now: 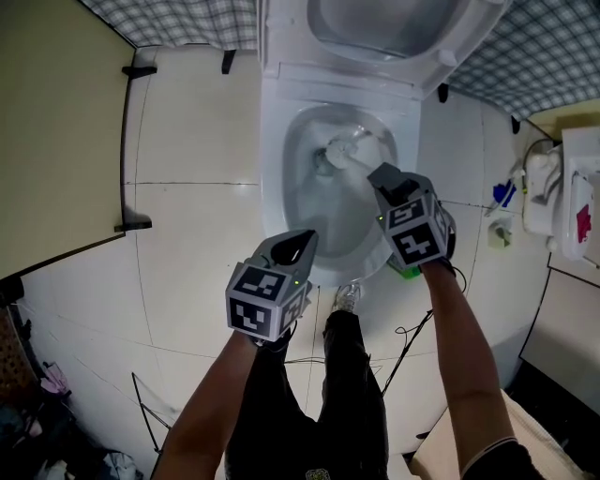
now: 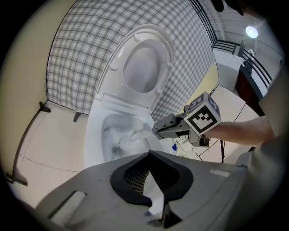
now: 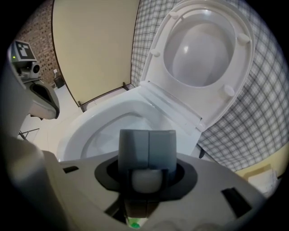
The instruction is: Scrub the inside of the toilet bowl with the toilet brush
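The right gripper (image 1: 382, 178), right of centre in the head view, is clenched on the white handle of the toilet brush (image 1: 342, 150). Its own view shows the handle's rounded end (image 3: 145, 178) seated between the grey pads. The brush slants up and left from the jaws, with its head down inside the toilet bowl (image 1: 274, 150), upper centre of the frame. The lid (image 1: 394, 23) stands raised at the top edge. The left gripper (image 1: 298, 246) sits at lower centre, overlapping the bowl's near rim in the frame — jaws closed tip to tip, nothing between them. A white tiled floor (image 1: 187, 234) surrounds the bowl.
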